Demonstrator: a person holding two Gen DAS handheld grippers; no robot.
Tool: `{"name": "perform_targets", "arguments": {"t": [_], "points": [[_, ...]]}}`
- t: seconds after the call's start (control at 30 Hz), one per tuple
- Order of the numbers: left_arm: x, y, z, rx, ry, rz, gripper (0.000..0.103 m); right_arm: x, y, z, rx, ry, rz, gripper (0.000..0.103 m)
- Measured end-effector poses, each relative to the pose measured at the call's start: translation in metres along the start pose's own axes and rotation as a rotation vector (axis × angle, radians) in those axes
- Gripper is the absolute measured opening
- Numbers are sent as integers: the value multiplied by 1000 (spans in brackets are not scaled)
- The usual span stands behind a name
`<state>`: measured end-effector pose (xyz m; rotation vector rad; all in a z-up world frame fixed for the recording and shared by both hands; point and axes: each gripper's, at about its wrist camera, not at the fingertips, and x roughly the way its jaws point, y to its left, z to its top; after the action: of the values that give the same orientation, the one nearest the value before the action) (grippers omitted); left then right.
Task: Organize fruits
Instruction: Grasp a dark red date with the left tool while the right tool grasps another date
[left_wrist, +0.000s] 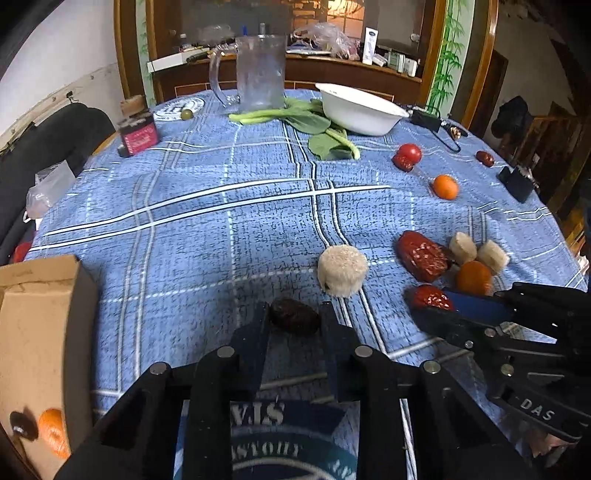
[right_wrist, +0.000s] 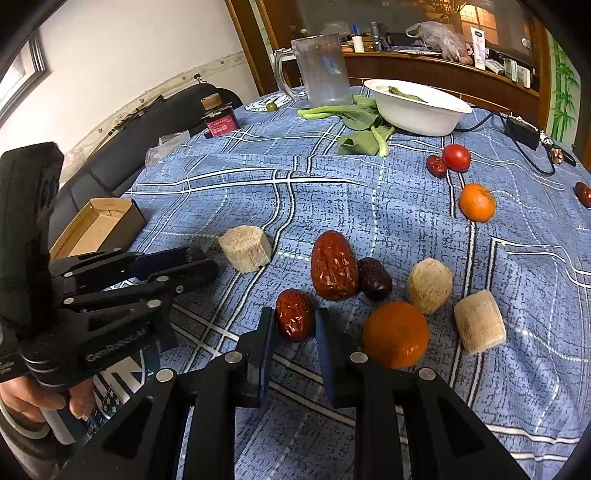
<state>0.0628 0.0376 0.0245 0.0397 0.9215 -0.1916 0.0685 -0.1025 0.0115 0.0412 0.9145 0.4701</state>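
Observation:
In the left wrist view my left gripper (left_wrist: 294, 320) is down at the blue checked tablecloth (left_wrist: 221, 229), shut on a dark date (left_wrist: 294, 315) held between its pads. My right gripper (right_wrist: 294, 326) is shut on a small red date (right_wrist: 294, 314), which still rests on the cloth. From the left wrist view the right gripper (left_wrist: 433, 305) shows at the right with that red date (left_wrist: 430, 297) at its tips. A cardboard box (left_wrist: 40, 325) at the left holds an orange (left_wrist: 53, 432) and a dark date (left_wrist: 23, 424).
Close by the right gripper lie a large red date (right_wrist: 334, 266), a dark date (right_wrist: 375, 278), an orange (right_wrist: 395, 334) and beige chunks (right_wrist: 428, 284). Farther back are another orange (right_wrist: 477, 202), a tomato (right_wrist: 456, 157), a white bowl (right_wrist: 417, 110), greens (right_wrist: 360, 118) and a clear pitcher (right_wrist: 323, 70).

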Motion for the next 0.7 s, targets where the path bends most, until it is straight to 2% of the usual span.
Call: {"name": "perform_targets", "arguments": {"t": [0.33, 0.7], "points": [[-39, -1, -24, -30, -22, 33, 26, -25, 17, -18, 12, -27, -10, 24], [-75, -7, -50, 5, -72, 84, 26, -58, 53, -40, 21, -90, 7, 24]]}}
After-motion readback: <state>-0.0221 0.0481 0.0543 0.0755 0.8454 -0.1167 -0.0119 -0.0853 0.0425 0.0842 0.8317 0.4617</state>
